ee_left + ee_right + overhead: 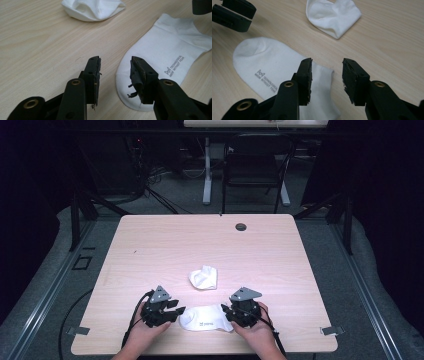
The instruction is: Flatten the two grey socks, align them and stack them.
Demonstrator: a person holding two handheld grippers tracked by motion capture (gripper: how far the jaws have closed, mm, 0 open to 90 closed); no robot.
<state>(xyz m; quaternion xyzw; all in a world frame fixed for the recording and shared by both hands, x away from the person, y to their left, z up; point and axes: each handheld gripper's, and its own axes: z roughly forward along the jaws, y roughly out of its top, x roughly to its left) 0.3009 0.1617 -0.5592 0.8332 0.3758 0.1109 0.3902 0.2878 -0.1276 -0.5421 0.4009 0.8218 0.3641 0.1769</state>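
A flat white sock with small grey print lies near the table's front edge, between my two grippers. In the high view my left gripper is at its toe end and my right gripper at its cuff end. In the left gripper view the left gripper stands open over the bare wood beside the sock's toe, nothing between its pads. In the right gripper view the right gripper stands open just above the sock's cuff edge, not pressing on it. A second, crumpled white sock lies farther back.
The light wooden table has a dark round grommet near its far edge. Metal clips sit at the front corners. A black chair and a desk leg stand beyond the table. The crumpled sock lies ahead of both grippers.
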